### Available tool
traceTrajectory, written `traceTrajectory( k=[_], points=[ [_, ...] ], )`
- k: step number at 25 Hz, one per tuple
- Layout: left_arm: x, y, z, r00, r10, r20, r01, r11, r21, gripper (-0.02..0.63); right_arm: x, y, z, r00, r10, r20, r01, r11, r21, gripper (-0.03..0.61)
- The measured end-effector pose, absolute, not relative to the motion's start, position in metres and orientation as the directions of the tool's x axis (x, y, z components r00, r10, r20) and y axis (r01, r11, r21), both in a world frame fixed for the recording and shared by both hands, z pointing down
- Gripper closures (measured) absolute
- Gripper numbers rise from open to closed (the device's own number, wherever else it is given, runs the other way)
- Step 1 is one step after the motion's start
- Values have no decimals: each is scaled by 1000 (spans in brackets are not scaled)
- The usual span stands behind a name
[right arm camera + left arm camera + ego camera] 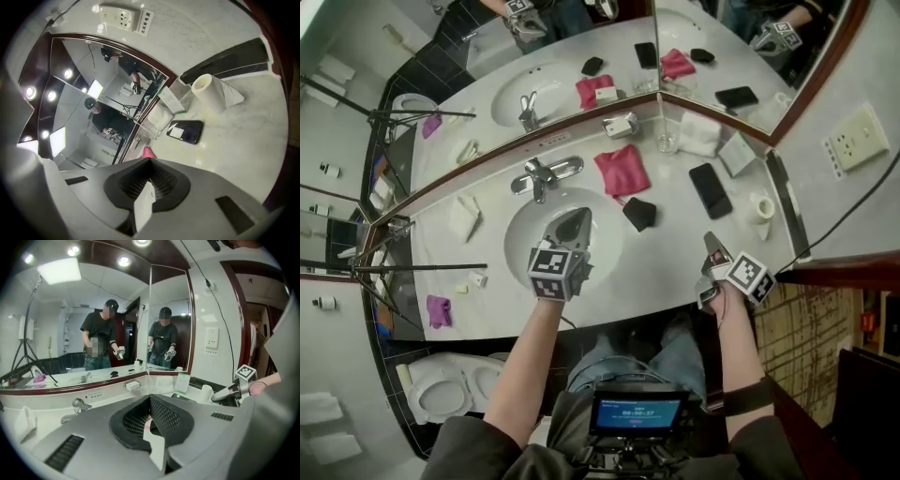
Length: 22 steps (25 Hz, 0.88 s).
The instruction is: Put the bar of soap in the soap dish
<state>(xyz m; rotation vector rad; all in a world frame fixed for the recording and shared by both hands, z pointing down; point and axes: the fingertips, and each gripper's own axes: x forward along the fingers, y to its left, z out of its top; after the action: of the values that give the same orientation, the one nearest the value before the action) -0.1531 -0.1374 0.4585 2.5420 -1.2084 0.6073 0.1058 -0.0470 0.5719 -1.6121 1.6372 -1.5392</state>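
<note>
Jaws pressed together on both sides with nothing pinched, so I'd say the pickup hasn't started. I've got the left gripper point(578, 221) over the sink basin point(520, 246), pointing toward the faucet point(540, 175). The right gripper point(712, 244) is at the counter's front edge, near the black phone point(710, 189). My guess is they're low and shut just to line up.

Honestly not sure where the soap is. A small white block point(478, 278) on the counter's left, well apart from both grippers, could be the bar, but it's too small to tell. Further back, tucked against the mirror base near a glass point(667, 141), a small metal tray point(621, 124) looks like the soap dish. That means reaching across the basin.
</note>
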Motion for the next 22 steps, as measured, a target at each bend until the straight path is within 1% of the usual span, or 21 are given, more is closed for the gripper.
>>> traceTrajectory(
  k=[5,8,12,14,16,18,19,22],
  points=[
    [-157,-162,475,593,-641,488,-790,-580,197,612,78,-41,579,-249,-873,419,-454,-277,-847,561],
    [-157,-184,487,600,-642,478,-800,-495,339,612,71,-43,583,-239,-879,412,-445,-278,-851,561],
    [-142,-211,501,628,-623,467,-767,-393,507,599,65,-46,589,-225,-882,415,-428,-293,-855,561],
    [-133,-225,509,639,-611,468,-750,-360,555,580,62,-49,592,-226,-882,414,-427,-292,-856,561],
    [-127,-242,517,642,-607,469,-740,-333,584,545,62,-51,593,-224,-881,418,-440,-291,-850,561],
    [-118,-260,525,656,-604,453,-709,-288,644,484,61,-49,598,-219,-881,419,-422,-302,-855,561],
    [-114,-268,529,660,-605,444,-691,-257,676,465,61,-48,602,-217,-881,420,-407,-309,-859,561],
    [-104,-295,540,658,-624,422,-646,-180,741,428,63,-43,610,-213,-878,429,-394,-325,-860,561]
  ],
)
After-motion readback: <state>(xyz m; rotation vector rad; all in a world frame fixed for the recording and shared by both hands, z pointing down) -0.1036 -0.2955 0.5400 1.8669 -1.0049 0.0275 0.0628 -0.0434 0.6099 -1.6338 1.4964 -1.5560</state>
